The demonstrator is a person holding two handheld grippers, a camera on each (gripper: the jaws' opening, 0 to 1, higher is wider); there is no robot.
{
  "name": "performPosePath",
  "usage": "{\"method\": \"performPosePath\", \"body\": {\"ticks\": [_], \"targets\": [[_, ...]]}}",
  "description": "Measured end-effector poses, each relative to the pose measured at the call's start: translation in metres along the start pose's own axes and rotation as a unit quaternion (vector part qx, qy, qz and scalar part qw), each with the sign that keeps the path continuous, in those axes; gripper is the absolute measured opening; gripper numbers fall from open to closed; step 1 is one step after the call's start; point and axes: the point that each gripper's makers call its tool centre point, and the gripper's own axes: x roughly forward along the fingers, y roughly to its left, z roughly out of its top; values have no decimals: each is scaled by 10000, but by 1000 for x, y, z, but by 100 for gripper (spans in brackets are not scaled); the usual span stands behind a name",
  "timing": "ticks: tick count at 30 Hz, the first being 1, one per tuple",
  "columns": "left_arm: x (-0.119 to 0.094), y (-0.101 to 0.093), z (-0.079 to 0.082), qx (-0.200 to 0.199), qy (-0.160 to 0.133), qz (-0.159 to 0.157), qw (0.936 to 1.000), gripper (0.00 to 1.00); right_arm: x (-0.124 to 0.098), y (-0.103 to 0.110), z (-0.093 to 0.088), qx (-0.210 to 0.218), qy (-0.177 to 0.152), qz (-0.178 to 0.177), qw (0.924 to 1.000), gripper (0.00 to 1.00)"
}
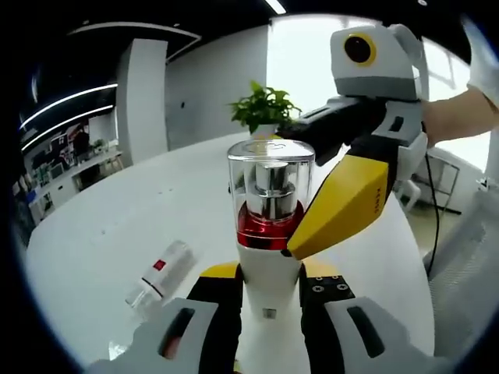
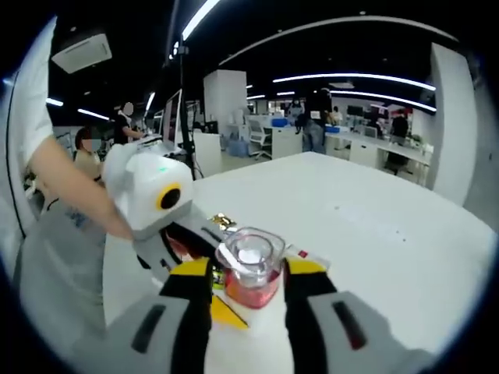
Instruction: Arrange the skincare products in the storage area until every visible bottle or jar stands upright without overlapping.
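In the left gripper view, the left gripper point(image 1: 269, 292) is closed on the pump bottle point(image 1: 270, 234). Its two black and yellow jaws press the white lower body of the bottle from both sides. The bottle stands upright between them, with a clear square cap on top, a silver pump inside the cap and a red band below it.

The right gripper point(image 1: 343, 175) comes into this view from the right side. Its yellow jaw lies against the red band and the cap of the same bottle, and its black jaw reaches behind the cap. A person's arm point(image 1: 460, 113) holds it.

To the left of the left gripper's jaws, a small tube point(image 1: 160, 274) with a clear cap and a red mark lies on its side on the white table point(image 1: 117, 210), apart from the bottle. Beyond the bottle, at the far edge of the table, stands a green plant point(image 1: 263, 107).

In the right gripper view, the right gripper point(image 2: 248, 284) has its jaws on both sides of the clear cap of the pump bottle point(image 2: 251, 269), touching it, so it grips the top of the bottle. The left gripper point(image 2: 168, 226) shows just to the left of these jaws, low at the bottle
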Motion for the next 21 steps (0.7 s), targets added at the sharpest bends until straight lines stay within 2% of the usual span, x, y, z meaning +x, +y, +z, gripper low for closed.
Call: {"method": "performPosePath", "body": {"ticks": [4,6,13,21], "targets": [[3,1,3,131,28,-344,9993,25,0,-5,-4,77,-13,-74,9999,37],[5,-2,4,280,13,-633,9976,25,0,-8,-6,87,-2,-108,9999,36],[11,-1,8,518,168,-1186,9914,25,2,-19,-7,-5,43,-114,9999,35],[22,7,13,600,195,-1371,9885,25,6,-31,-7,-64,48,-156,9998,32]]}}
